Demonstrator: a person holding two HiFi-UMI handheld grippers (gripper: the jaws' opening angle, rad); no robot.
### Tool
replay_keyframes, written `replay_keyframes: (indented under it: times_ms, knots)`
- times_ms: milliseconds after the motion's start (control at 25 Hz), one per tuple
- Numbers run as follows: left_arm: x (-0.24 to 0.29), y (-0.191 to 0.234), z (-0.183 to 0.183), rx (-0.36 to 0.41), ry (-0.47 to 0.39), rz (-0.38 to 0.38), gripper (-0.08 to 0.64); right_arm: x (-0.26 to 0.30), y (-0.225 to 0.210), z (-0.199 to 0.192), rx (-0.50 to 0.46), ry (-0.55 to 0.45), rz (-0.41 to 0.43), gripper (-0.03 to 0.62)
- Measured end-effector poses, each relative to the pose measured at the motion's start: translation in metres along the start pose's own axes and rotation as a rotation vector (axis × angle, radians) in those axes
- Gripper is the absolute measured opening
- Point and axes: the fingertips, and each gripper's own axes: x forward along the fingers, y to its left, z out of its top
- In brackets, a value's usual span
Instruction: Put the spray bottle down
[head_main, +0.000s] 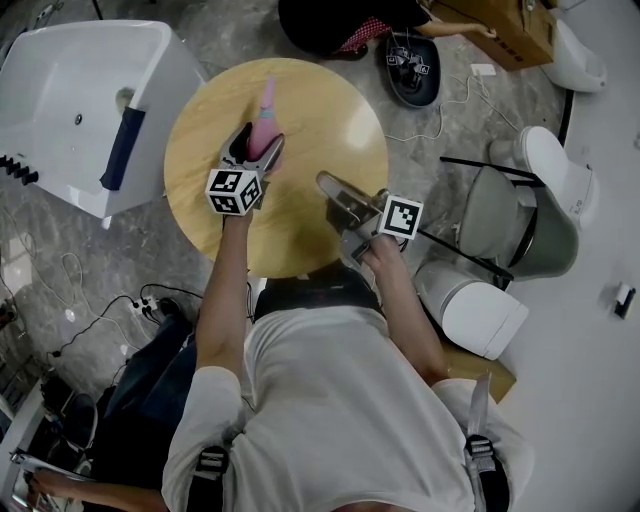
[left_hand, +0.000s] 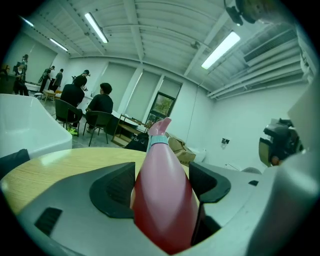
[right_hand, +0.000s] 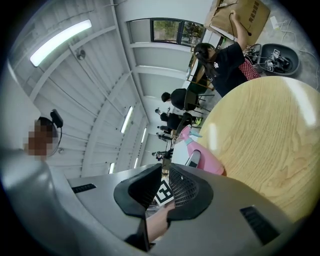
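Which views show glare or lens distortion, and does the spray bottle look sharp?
Left gripper view: fisheye bending, bright ceiling lamp, spray bottle near and slightly soft. Right gripper view: white glare patches on the round table, dark corners. Head view: even light, little shadow.

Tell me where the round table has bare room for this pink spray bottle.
The table is bare at its far right, from the spray bottle to the rim, and along its near edge. Crowded: the middle, around the left gripper and right gripper.

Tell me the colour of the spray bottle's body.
Pink; the spray bottle shows best in the left gripper view.
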Motion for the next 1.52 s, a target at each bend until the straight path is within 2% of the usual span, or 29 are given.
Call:
replay_keyframes:
  times_ms: [400, 440, 520, 560, 680, 1000, 1080, 1240, 1440, 1520]
  knots:
    - [-0.007, -0.009, -0.003, 0.014, -0.032, -0.027, 0.333, 0.026, -0.025, 0.009, -0.004, 0.016, -0.001, 0.032]
    - [-0.009, -0.01, -0.003, 0.018, -0.039, -0.035, 0.333, 0.028, -0.028, 0.01, -0.008, 0.019, -0.004, 0.041]
    - [-0.011, -0.013, -0.003, 0.029, -0.047, -0.052, 0.333, 0.034, -0.034, 0.012, -0.032, 0.031, -0.006, 0.124]
    - [-0.013, -0.014, -0.003, 0.033, -0.049, -0.058, 0.333, 0.038, -0.036, 0.015, -0.049, 0.035, -0.003, 0.145]
    - [-0.018, -0.017, -0.002, 0.038, -0.057, -0.079, 0.333, 0.052, -0.042, 0.026, -0.073, 0.028, 0.02, 0.176]
    - [-0.031, -0.036, -0.001, 0.071, -0.069, -0.154, 0.333, 0.087, -0.046, 0.05, 0.017, 0.01, 0.102, 0.186]
    - [-0.033, -0.038, -0.004, 0.089, -0.059, -0.163, 0.332, 0.093, -0.044, 0.049, 0.025, 0.029, 0.111, 0.21]
    - [-0.034, -0.046, -0.008, 0.13, -0.038, -0.188, 0.332, 0.103, -0.046, 0.046, 0.036, 0.064, 0.092, 0.245]
    - [-0.036, -0.047, -0.008, 0.158, -0.029, -0.198, 0.332, 0.111, -0.049, 0.044, 0.081, 0.075, 0.085, 0.25]
    - [-0.038, -0.046, -0.009, 0.176, -0.022, -0.197, 0.331, 0.11, -0.055, 0.042, 0.111, 0.087, 0.053, 0.25]
